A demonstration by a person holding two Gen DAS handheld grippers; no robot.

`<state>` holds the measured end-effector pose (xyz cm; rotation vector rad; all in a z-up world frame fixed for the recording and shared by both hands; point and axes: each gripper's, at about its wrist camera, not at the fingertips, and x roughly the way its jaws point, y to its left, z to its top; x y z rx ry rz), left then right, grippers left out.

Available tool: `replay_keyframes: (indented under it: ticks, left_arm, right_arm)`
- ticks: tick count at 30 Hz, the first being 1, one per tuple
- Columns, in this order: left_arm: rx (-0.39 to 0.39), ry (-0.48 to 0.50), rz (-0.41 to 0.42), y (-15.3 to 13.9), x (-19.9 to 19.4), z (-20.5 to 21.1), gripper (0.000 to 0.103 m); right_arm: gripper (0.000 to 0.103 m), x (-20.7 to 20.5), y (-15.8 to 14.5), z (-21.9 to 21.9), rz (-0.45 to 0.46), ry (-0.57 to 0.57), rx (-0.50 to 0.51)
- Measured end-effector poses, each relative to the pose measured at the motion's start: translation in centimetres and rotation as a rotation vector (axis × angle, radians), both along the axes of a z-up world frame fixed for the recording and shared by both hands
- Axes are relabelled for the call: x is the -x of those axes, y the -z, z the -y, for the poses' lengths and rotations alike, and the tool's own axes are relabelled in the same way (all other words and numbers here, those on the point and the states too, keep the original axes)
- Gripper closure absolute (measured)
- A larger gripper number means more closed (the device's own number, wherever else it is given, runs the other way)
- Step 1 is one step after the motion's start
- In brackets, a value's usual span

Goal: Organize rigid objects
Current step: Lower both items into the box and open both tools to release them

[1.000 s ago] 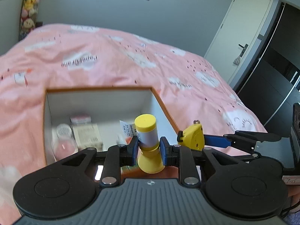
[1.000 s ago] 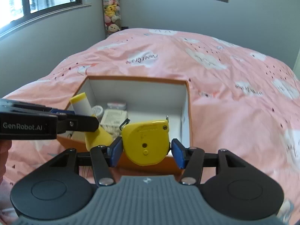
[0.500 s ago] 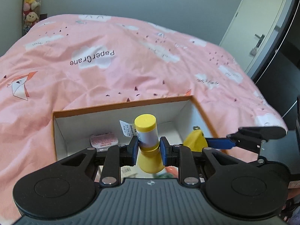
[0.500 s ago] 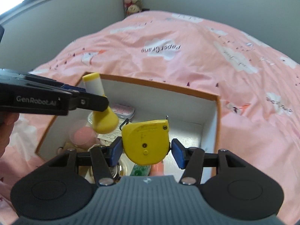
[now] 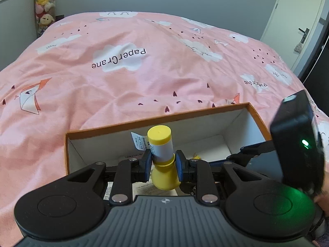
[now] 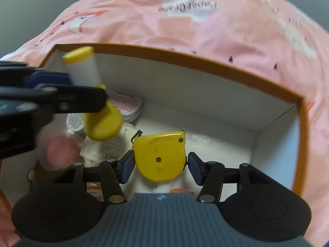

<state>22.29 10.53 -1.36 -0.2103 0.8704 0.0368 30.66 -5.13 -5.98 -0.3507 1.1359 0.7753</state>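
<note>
The left gripper (image 5: 162, 163) is clamped on a yellow-capped bottle (image 5: 161, 147), its blue pads pressed against the narrow waist where the white labelled body meets a flared yellow base. The bottle stands roughly upright in the grip, over the near-left part of the orange box (image 5: 156, 119).

The right gripper (image 6: 160, 163) carries a yellow tape measure (image 6: 160, 154) between moderately spread jaws. The left pad lies against the case; on the right side the view is blurred and a thin gap seems to show, so the contact there is hard to confirm. The tape measure hangs inside the box (image 6: 205, 61), over the bare white floor in its right half.

Inside the box, toward its left wall, lie several items: a flat tin with a pink printed lid (image 6: 127, 107), a small round jar (image 6: 75, 121), a clear container with a pink inside (image 6: 58, 152), and a printed paper packet (image 6: 104, 146). From the right wrist camera, the left gripper (image 6: 92, 100) with its bottle (image 6: 90, 74) hovers above these.

The box rests on a pink bedspread (image 5: 123, 65) printed with clouds and paper cranes. Beyond the box, at the far left corner of the room, stands a column of plush toys (image 5: 44, 10); far right of the box is a white door (image 5: 300, 20).
</note>
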Motion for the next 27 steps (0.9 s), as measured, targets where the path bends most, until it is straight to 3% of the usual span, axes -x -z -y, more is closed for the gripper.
replay_keyframes:
  ticks: [7, 14, 27]
  left_arm:
    - [0.001, -0.008, -0.013, 0.3, -0.7, -0.4, 0.076]
    - [0.020, -0.005, -0.033, 0.6, -1.0, -0.5, 0.076]
    - [0.052, 0.099, -0.119, 2.1, -0.4, 2.8, 0.076]
  right_arm:
    - [0.047, -2.3, 1.4, -0.6, -0.057, 0.139, -0.014]
    - [0.045, -2.8, 2.2, -0.8, -0.074, 0.154, 0.014]
    - [0.039, 0.9, -1.9, 3.0, 0.122, 0.056, 0.086]
